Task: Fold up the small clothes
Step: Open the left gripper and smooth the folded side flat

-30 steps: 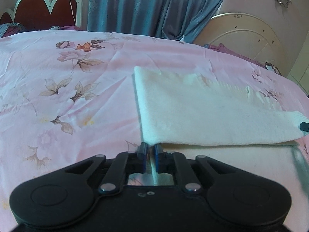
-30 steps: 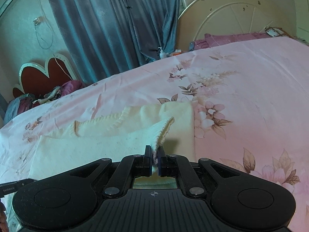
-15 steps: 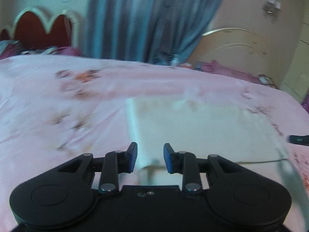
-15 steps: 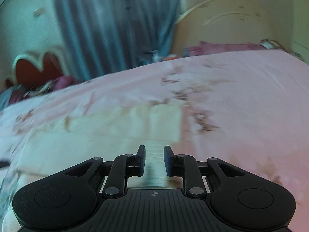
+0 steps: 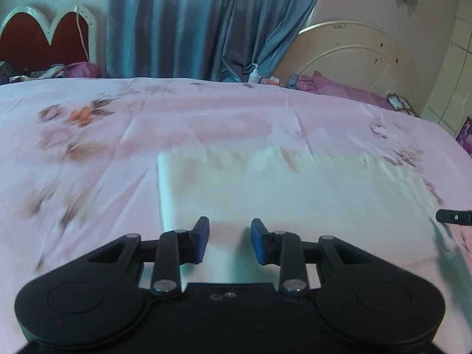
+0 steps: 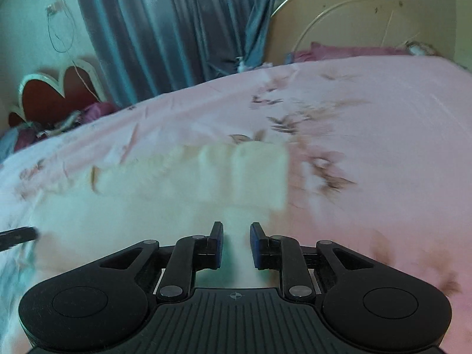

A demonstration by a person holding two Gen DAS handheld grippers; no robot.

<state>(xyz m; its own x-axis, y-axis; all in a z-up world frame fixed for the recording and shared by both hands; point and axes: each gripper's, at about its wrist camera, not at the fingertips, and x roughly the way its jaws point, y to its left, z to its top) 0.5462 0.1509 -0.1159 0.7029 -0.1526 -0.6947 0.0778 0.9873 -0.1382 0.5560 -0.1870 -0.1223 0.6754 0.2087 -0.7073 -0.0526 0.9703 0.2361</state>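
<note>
Both grippers, left (image 5: 229, 240) and right (image 6: 236, 244), are hanging partly open, gripping nothing, leaving the folded cream knitted garment (image 5: 295, 194) lying flat on the pink floral bedsheet (image 5: 88, 162)

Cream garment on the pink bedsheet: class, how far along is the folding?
Done: the cream garment lies flat on the bedsheet, one layer doubled over another. In hand: nothing; the left gripper and right gripper are open, with nothing pinched. Left: probably another fold to make it compact.
</note>
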